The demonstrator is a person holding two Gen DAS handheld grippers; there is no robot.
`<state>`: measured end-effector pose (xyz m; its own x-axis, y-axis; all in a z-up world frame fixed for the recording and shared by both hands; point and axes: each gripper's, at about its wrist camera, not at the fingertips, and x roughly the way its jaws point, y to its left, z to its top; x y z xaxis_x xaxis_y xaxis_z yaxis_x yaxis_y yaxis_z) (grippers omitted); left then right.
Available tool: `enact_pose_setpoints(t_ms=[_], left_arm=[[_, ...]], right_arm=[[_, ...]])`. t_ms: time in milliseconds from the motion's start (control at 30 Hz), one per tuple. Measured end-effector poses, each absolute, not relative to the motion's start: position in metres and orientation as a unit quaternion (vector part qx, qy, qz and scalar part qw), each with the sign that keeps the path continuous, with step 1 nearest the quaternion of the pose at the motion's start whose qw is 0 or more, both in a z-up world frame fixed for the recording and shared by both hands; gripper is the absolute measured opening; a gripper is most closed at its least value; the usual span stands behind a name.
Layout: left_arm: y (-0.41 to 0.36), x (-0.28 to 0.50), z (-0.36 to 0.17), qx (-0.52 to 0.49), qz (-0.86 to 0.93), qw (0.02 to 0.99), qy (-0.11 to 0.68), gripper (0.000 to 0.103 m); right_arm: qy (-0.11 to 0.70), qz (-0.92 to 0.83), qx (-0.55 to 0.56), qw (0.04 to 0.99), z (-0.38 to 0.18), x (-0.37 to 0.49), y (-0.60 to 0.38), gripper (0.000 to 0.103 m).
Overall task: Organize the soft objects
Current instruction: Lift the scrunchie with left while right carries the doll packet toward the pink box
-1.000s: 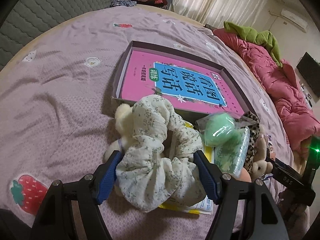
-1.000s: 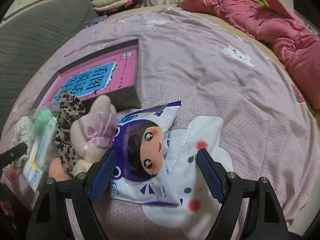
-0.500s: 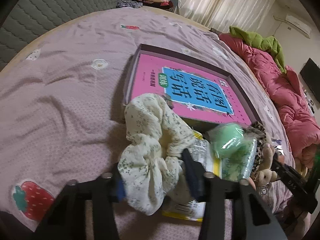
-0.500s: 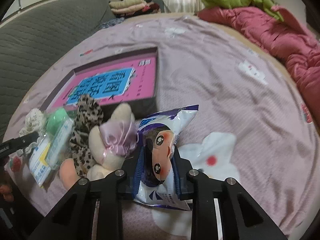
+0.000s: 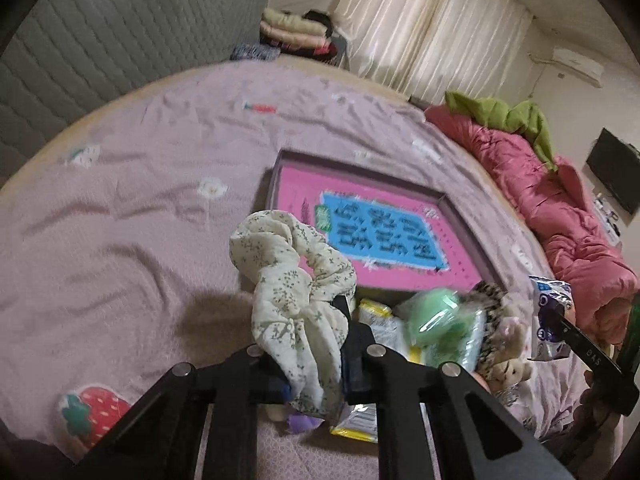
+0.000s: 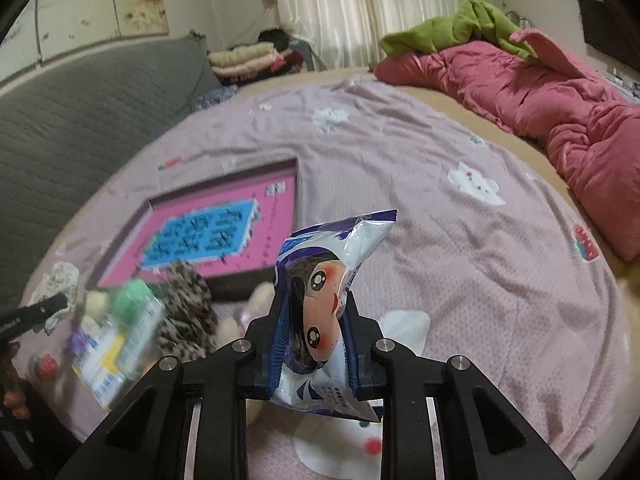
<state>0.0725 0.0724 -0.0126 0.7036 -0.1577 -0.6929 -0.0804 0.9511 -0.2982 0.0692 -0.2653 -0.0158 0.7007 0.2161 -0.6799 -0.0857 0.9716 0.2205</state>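
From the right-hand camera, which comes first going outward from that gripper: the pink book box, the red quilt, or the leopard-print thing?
1. Leopard-print scrunchie, just left of the right gripper, which is shut on the snack packet.
2. Pink book box, behind it, further left.
3. Red quilt, along the far right edge.

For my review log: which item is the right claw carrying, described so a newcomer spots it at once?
On the lilac bedspread, look right of the pink-lined box and the pile of soft toys. The right claw pinches a glossy white-and-purple packet printed with a cartoon face, the only item there bearing a face.
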Motion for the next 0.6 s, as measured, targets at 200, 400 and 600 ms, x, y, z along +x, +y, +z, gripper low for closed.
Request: enact_pose_setpoints(t_ms=[200,400,600], left_arm=[[0.067,0.075,-0.001,-0.149,-0.037,0.919,0.363,0.016],[0.065,0.082,0.003,-0.149,-0.042,0.923,0.353,0.016],[0.067,0.098,0.003,-0.150,-0.044,0.923,0.351,0.016]], right_arm=[[0.355,0.104,0.092,0.925,-0.002,0.070,-0.256,0.025],[0.346,0.125,0.100,0.925,0.005,0.078,-0.242,0.025],[0.332,0.145,0.095,0.927,0.011,0.089,-0.227,0.025]])
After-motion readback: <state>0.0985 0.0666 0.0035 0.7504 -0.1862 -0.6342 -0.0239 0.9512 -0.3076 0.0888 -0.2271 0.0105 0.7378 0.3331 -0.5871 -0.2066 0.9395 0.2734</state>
